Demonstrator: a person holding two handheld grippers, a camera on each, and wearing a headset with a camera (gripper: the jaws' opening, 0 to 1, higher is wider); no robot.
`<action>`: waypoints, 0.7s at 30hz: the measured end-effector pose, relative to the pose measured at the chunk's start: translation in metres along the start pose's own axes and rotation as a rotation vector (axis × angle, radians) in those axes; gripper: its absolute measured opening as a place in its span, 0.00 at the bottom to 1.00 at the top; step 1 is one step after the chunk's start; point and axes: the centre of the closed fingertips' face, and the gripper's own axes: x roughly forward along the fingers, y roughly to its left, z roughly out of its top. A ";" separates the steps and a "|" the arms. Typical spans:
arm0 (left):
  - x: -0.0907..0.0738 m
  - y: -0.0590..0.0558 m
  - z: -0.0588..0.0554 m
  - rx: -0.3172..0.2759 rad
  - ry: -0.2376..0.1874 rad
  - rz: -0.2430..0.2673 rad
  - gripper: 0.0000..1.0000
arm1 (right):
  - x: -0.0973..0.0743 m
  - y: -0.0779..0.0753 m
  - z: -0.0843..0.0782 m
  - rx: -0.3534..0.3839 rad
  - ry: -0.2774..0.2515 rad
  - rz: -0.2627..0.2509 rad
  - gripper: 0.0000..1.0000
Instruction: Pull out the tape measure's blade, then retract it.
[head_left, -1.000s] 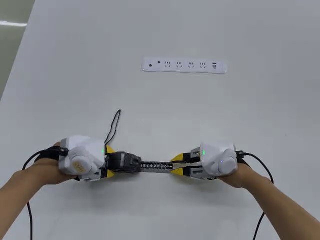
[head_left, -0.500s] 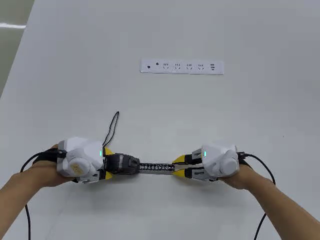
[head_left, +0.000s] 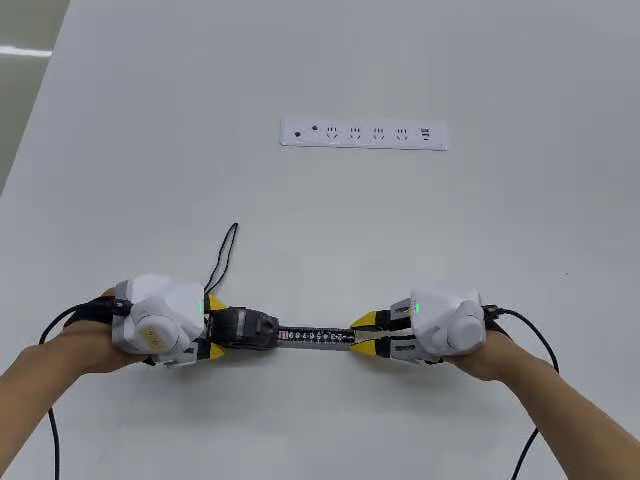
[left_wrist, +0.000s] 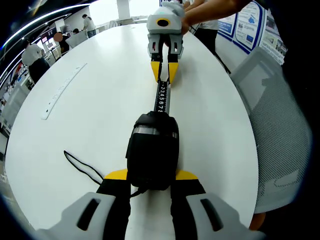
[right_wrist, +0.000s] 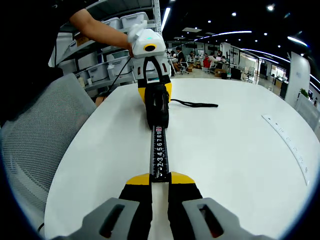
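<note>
A black tape measure case (head_left: 244, 328) lies on the white table, held between the yellow-tipped jaws of my left gripper (head_left: 214, 326). In the left gripper view the case (left_wrist: 152, 150) sits squarely between my jaws, my left gripper (left_wrist: 149, 176) shut on it. Its numbered blade (head_left: 314, 336) runs right to my right gripper (head_left: 364, 334), which is shut on the blade's end. In the right gripper view the blade (right_wrist: 159, 150) stretches from my right gripper (right_wrist: 159, 178) to the case (right_wrist: 157, 107). A black wrist strap (head_left: 224, 255) trails from the case.
A white power strip (head_left: 363, 133) lies flat toward the far side of the table (head_left: 480, 230). Black cables run back from both grippers along the person's forearms. A grey mesh chair (right_wrist: 35, 150) stands beside the table edge.
My right gripper has moved a little to the right, drawing more blade out of the case. The left gripper and the case have stayed about where they were.
</note>
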 end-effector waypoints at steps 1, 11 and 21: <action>0.000 0.000 0.000 0.000 0.000 0.000 0.26 | 0.000 0.000 0.000 -0.001 0.001 0.000 0.08; -0.001 -0.001 0.000 0.002 0.003 0.000 0.26 | -0.007 0.000 -0.006 0.000 0.007 -0.002 0.08; -0.001 -0.001 0.001 0.004 0.004 -0.001 0.26 | -0.013 0.001 -0.010 0.000 0.015 0.000 0.08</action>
